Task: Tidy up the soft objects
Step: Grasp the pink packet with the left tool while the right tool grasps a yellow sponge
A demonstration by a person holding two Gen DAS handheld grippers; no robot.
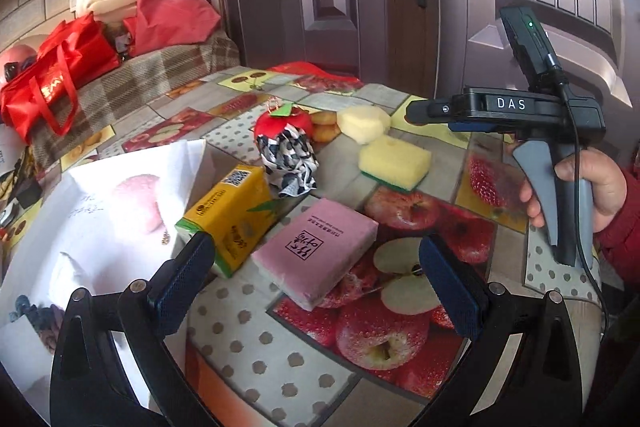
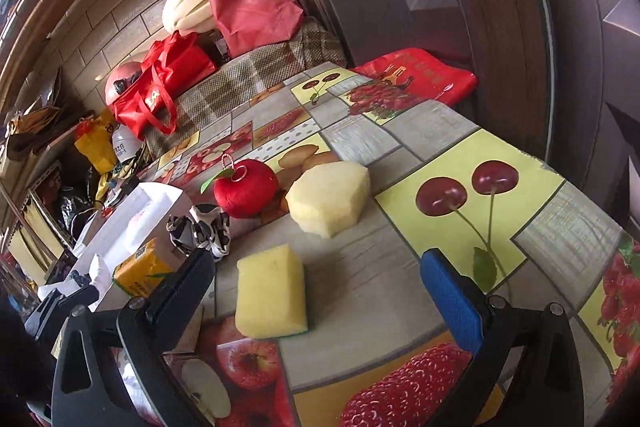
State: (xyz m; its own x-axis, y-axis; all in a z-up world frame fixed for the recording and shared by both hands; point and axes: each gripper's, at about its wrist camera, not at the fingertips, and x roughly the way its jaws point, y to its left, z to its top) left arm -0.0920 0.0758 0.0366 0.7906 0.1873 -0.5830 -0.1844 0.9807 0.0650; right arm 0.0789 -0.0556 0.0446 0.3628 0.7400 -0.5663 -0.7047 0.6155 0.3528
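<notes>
Tongs of the left gripper (image 1: 316, 279) stood spread wide over the fruit-print tablecloth (image 1: 248, 347), pinching nothing. Between its 2 fingers, farther along the table, lay a pink tissue pack (image 1: 316, 251); a yellow tissue pack (image 1: 232, 215) lay just beside that, near the left finger. Behind these sat a black-and-white cloth (image 1: 292, 163) touching a red plush apple (image 1: 284, 123). A white box (image 1: 100, 227) stood at the left edge.

Tongs of the right gripper (image 2: 316, 291) were likewise spread fully and empty. A yellow sponge (image 2: 270, 297) with a green underside lay flat between its 2 fingers, apart from both pads. Beyond it lay a pale foam block (image 2: 330, 199), just beside the plush apple. In the left view a hand (image 1: 588, 187) held the right gripper by its grey grip above the table's right edge.

Red bags (image 2: 160, 91) rested on a checked cover behind the table.
</notes>
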